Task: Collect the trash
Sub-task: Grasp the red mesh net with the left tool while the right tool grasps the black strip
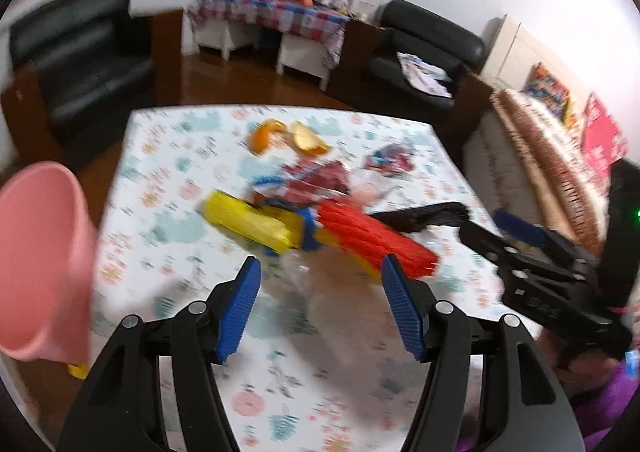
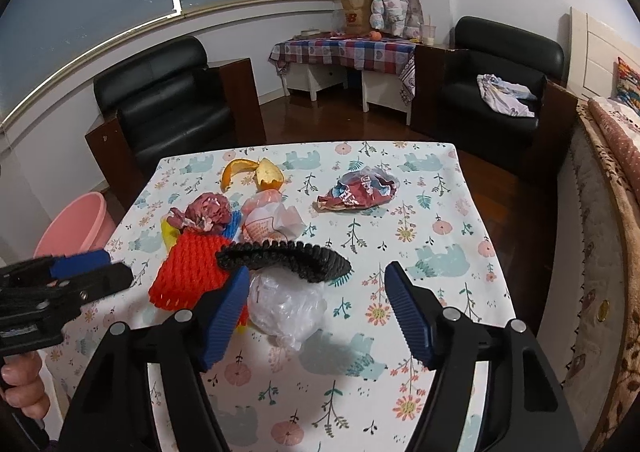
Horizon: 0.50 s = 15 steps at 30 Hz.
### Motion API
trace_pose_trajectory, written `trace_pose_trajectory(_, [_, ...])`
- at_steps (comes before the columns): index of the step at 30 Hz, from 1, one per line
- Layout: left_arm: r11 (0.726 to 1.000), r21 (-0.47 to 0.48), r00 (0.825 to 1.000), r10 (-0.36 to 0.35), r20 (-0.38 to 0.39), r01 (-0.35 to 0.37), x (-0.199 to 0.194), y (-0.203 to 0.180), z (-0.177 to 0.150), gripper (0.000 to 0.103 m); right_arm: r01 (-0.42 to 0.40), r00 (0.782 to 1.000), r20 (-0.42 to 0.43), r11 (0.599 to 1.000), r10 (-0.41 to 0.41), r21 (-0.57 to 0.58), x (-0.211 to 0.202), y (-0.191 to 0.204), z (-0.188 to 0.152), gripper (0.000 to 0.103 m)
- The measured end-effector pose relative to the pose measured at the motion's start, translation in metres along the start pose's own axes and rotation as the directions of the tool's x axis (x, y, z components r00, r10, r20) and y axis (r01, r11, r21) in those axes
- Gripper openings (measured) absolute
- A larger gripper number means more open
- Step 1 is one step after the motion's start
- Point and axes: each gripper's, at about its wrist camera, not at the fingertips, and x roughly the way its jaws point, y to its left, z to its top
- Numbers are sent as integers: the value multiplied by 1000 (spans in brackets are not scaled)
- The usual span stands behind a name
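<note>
Floral tablecloth, black armchairs, wood floor

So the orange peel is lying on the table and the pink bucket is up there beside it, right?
Not quite. The orange peel does lie on the table, but the pink bucket stands on the floor off the table's left edge, as the right wrist view shows.
</note>
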Motion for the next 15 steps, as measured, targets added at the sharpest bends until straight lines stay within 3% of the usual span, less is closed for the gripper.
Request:
trace_pose_trajectory(5, [992, -83, 991, -98, -88, 91, 17, -9, 10, 63, -24, 1000, -14, 998, 23, -65, 7, 2, 5, 65])
trace_pose_trajectory(10, [989, -134, 986, -81, -143, 62, 40, -11, 23, 63, -50, 998, -34, 992, 46, -118, 15, 1, 6, 63])
trace_pose_trajectory(12, [993, -112, 986, -56, -155, 39, 48, -14, 26, 42, -70, 997, -46, 991, 65, -117, 18, -3, 6, 61])
trace_pose_trajectory(15, [996, -83, 983, -46, -178, 31, 56, -16, 28, 23, -98, 994, -57, 988, 91, -116, 21, -6, 7, 60])
